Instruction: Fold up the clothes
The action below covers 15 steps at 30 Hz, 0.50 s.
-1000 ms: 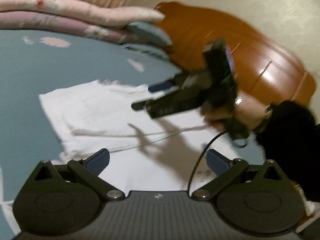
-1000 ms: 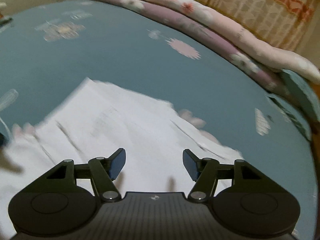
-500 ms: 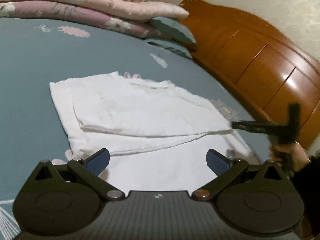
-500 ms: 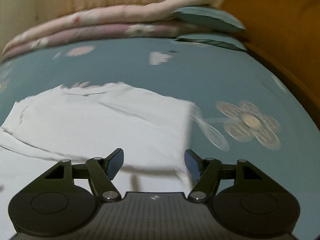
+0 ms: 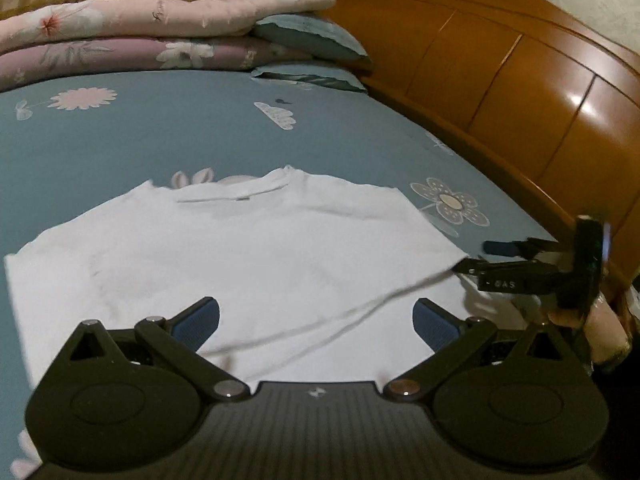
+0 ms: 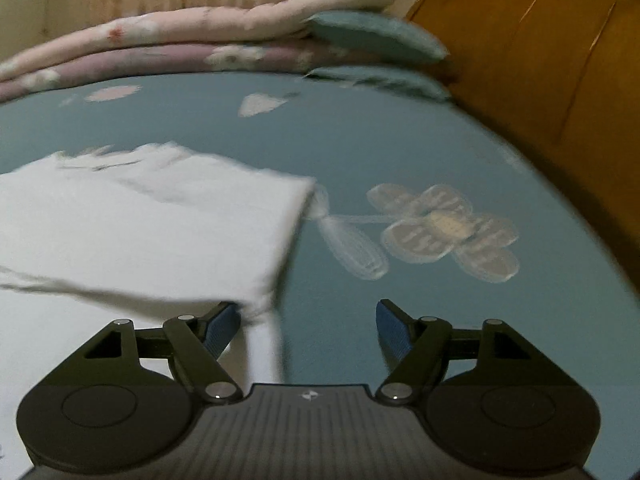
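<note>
A white T-shirt (image 5: 248, 248) lies flat on the teal bedsheet (image 5: 160, 132), collar away from me, with one layer folded across it. My left gripper (image 5: 316, 316) is open and empty over the shirt's near part. My right gripper (image 6: 308, 322) is open and empty at the right-hand corner of the folded layer (image 6: 256, 296); its left fingertip touches or nearly touches the cloth edge. In the left wrist view the right gripper (image 5: 480, 258) shows at the far right, its tips at that same corner. The shirt (image 6: 140, 232) fills the left of the right wrist view.
Folded pink and purple quilts (image 5: 140, 40) and teal pillows (image 5: 312, 36) lie at the head of the bed. A wooden headboard (image 5: 520, 72) runs along the right side. The sheet has flower prints (image 6: 444, 232).
The right gripper swung from above the shirt's middle out to its right corner. The left gripper view turned toward the headboard and moved closer over the shirt.
</note>
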Tool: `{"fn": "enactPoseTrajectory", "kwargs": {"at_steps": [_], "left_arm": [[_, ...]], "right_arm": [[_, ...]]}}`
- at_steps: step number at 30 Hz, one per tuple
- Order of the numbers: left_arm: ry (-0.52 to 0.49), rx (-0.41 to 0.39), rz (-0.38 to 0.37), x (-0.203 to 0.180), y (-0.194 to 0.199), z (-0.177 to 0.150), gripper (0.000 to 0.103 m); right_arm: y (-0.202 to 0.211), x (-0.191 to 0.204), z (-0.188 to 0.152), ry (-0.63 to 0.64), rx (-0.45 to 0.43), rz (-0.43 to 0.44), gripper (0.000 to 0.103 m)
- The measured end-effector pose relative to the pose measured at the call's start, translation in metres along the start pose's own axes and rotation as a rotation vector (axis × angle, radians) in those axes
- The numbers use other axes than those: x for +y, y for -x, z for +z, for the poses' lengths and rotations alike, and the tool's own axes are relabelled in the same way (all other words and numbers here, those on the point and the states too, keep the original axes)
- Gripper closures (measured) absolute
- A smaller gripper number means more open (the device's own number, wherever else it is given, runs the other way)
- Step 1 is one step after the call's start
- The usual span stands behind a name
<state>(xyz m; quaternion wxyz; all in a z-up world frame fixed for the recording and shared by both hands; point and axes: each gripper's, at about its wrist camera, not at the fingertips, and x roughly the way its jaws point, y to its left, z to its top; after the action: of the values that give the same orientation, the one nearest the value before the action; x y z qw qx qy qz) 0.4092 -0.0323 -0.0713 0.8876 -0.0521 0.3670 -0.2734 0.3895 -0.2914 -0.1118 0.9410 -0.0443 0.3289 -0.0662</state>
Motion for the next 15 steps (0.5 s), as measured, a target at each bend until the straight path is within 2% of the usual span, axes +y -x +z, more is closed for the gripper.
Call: {"fn": "enactPoseTrajectory", "kwargs": {"at_steps": [2,4,7,9,11,13,15], "left_arm": [[0.008,0.011,-0.01,-0.008,-0.016,0.005,0.001],[-0.001,0.027,-0.013,-0.016,-0.032,0.007,0.001],[-0.008,0.071,-0.003,-0.023,-0.057,0.006,0.001],[0.011,0.114,0.023,-0.023,-0.072,0.004,0.001],[0.008,0.121,0.038,-0.023,-0.074,-0.001,0.001],[-0.001,0.133,0.041,-0.026,-0.07,-0.002,0.001],[-0.003,0.139,0.049,-0.027,-0.064,0.0,0.001]], "right_arm": [[0.002,-0.01,-0.002,-0.025,-0.02,-0.021,0.024],[-0.002,-0.025,-0.01,-0.077,0.002,-0.021,0.024],[-0.005,-0.038,-0.013,-0.138,0.035,0.026,0.024],[0.0,-0.032,-0.011,-0.066,0.032,0.007,0.024],[0.008,-0.03,-0.008,-0.022,0.03,-0.001,0.024],[0.022,-0.035,-0.002,-0.04,-0.005,0.009,0.024],[0.04,-0.039,0.004,-0.098,-0.11,0.079,0.03]]}}
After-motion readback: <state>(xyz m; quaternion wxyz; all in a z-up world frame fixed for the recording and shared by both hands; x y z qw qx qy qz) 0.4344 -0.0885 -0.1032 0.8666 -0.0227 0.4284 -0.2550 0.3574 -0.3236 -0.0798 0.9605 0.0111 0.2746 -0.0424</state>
